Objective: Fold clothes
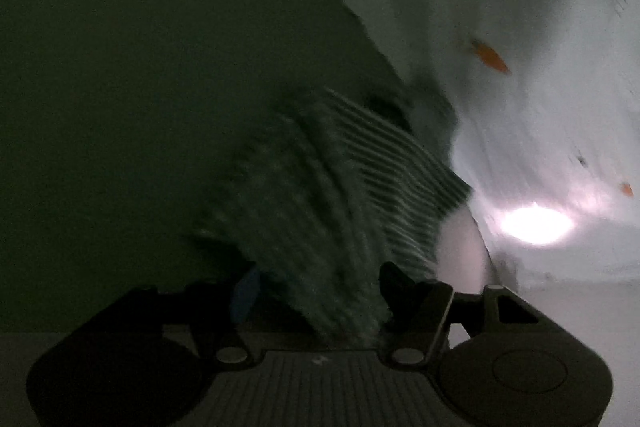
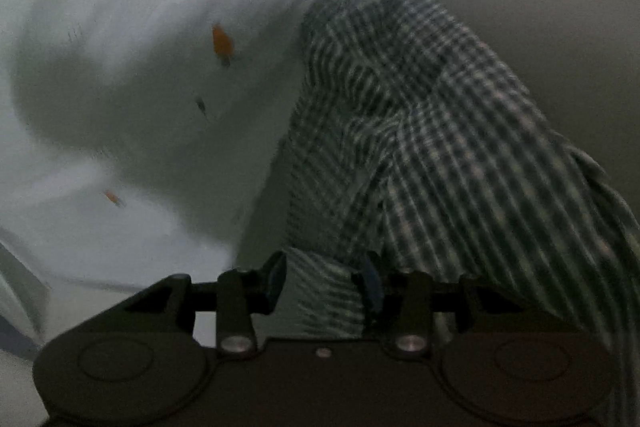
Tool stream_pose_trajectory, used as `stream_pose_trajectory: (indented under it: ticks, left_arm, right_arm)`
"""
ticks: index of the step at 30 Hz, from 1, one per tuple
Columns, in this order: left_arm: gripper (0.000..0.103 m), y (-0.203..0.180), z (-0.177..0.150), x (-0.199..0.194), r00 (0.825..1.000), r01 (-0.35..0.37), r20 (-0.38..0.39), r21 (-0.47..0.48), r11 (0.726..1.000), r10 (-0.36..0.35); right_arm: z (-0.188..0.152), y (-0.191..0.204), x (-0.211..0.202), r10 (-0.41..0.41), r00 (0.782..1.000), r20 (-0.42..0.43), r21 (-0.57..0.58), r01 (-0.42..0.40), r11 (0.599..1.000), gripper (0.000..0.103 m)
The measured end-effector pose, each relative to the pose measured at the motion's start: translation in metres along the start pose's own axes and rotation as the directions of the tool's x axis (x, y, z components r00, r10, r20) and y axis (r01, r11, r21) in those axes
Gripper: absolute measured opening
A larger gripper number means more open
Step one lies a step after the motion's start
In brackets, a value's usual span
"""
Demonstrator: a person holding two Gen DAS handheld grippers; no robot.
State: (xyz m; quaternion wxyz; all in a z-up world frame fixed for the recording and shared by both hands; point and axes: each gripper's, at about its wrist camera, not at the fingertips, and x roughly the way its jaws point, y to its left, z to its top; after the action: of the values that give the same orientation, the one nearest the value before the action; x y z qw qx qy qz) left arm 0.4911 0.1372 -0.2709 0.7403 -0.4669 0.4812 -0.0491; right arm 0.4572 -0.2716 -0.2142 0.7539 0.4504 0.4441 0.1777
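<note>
A white sheet [image 2: 120, 107] with small orange marks [image 2: 222, 41] covers the surface, and on it lies the checked green and white shirt [image 2: 420, 131], bunched in a loose heap near the sheet's edge. In the right wrist view, the right gripper [image 2: 324, 287] has its fingers a little apart with a fold of the shirt between them, but the blur hides whether the pads press on the cloth. In the left wrist view, the left gripper [image 1: 316, 291] has its fingers spread wide around another part of the shirt, and they do not pinch it.
</note>
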Motion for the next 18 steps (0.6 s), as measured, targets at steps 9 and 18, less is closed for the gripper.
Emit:
stream_pose_trajectory:
  ticks: [9, 18]
  left_arm:
    - [0.068, 0.023, 0.002, 0.006, 0.999, -0.032, -0.007, -0.083, 0.996, 0.031]
    - [0.068, 0.017, -0.007, 0.008, 0.998, -0.015, -0.054, -0.061, 0.998, 0.012]
  right_arm:
    - [0.009, 0.052, 0.054, -0.123, 0.99, -0.074, -0.347, 0.09, 0.933, 0.044]
    - [-0.005, 0.026, 0.074, -0.045, 0.98, -0.192, -0.188, 0.009, 0.982, 0.02]
